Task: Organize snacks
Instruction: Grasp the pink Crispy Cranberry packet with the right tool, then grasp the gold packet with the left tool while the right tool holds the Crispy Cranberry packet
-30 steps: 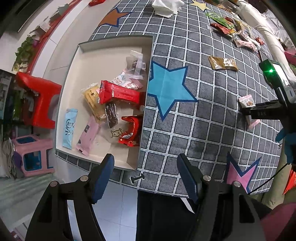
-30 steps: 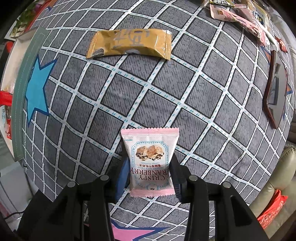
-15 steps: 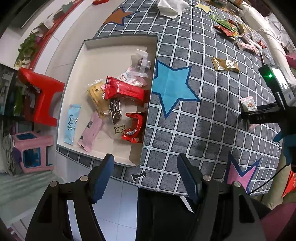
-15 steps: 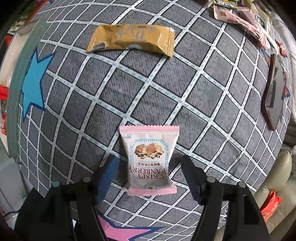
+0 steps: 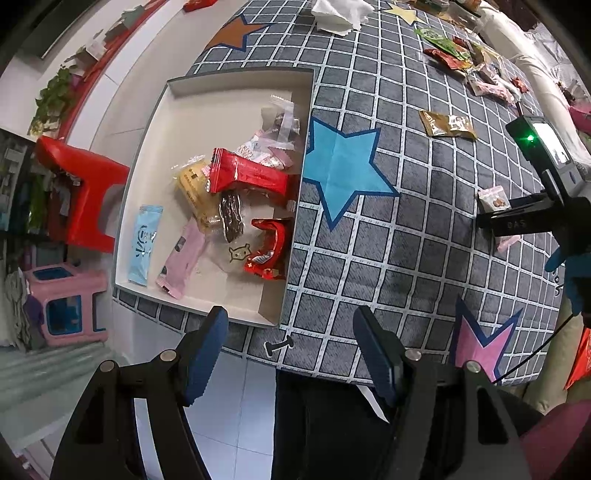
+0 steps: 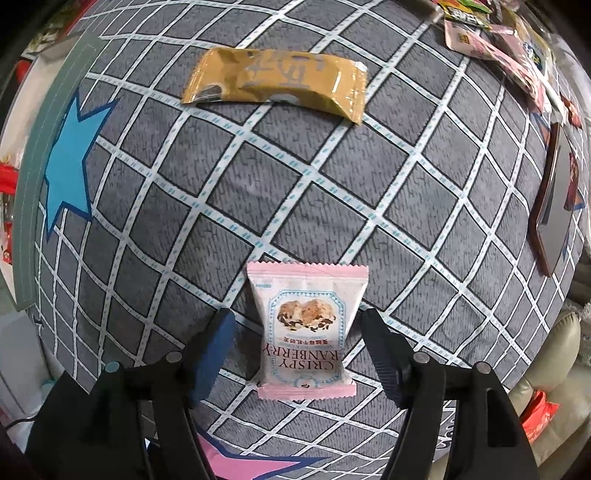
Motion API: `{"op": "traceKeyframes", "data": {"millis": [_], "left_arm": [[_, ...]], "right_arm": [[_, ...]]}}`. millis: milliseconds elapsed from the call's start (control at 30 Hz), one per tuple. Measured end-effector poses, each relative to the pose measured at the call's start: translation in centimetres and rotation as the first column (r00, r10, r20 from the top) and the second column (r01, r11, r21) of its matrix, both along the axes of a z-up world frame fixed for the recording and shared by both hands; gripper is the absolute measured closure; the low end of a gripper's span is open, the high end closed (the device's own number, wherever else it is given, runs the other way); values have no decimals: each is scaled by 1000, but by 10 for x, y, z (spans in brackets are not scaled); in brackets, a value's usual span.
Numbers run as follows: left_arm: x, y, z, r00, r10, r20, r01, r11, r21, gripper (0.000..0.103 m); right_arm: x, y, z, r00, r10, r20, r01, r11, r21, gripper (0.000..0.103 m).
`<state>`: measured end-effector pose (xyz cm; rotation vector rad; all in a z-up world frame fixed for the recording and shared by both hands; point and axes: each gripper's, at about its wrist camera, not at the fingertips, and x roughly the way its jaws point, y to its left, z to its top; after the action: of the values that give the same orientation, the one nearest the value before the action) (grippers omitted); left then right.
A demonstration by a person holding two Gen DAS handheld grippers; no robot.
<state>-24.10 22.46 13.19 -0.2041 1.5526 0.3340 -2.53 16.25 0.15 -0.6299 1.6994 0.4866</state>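
A pink "Crispy Cranberry" packet [image 6: 304, 328] lies flat on the grey checked tablecloth, between the open fingers of my right gripper [image 6: 299, 325], which touch neither side. It also shows small in the left wrist view [image 5: 493, 197]. A gold wrapper [image 6: 275, 83] lies farther off. My left gripper [image 5: 291, 328] is open and empty, hovering over the table's near edge beside the white box [image 5: 155, 122]. The box holds several snacks, among them a red bar [image 5: 247, 175], a pink packet [image 5: 183, 256] and a light blue packet [image 5: 144, 245].
More snack packets [image 5: 469, 62] lie at the table's far right, and a white tissue [image 5: 338, 14] at the far edge. A dark tray [image 6: 554, 195] lies right of the pink packet. A red stool [image 5: 79, 195] and a pink stool [image 5: 62, 302] stand on the floor to the left.
My right gripper's fingers have opened and no longer press the pink packet, which lies on the cloth. My left gripper has drawn back a little from the table.
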Motion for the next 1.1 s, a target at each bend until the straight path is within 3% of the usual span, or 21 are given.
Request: {"op": "traceKeyframes", "data": {"millis": [33,167,200,400,767,1033,1100], "left_arm": [[-2,-1,0,1000,1,1,-1,1000,1,29],[-4,-1,0,1000,1,2,-1,1000,2,29],[-4,-1,0,1000,0,2,0,1000,1,29],[0,-8,-2,999,-42,-6,42,999,1,29],[36,-26,-15,984,-173,-28,173,985,-6,29],[106,-64,-30,945,-328,-10,328,945,-14,29],[133,-80,-30,914,-405,14,405,914,18,29]], "right_arm": [[-1,-1,0,1000,6,-1,-6,1000,5,32],[-5,7,6,999,30,15,-30,999,14,57],[-6,7,8,999,31,12,-31,999,20,60],[-9,4,14,999,-19,-27,21,998,66,61],[-7,-58,21,978,-199,-56,204,972,119,61],[-17,-122,20,926,-363,-108,376,913,156,61],[-21,-136,20,912,-394,-117,409,898,164,61]]}}
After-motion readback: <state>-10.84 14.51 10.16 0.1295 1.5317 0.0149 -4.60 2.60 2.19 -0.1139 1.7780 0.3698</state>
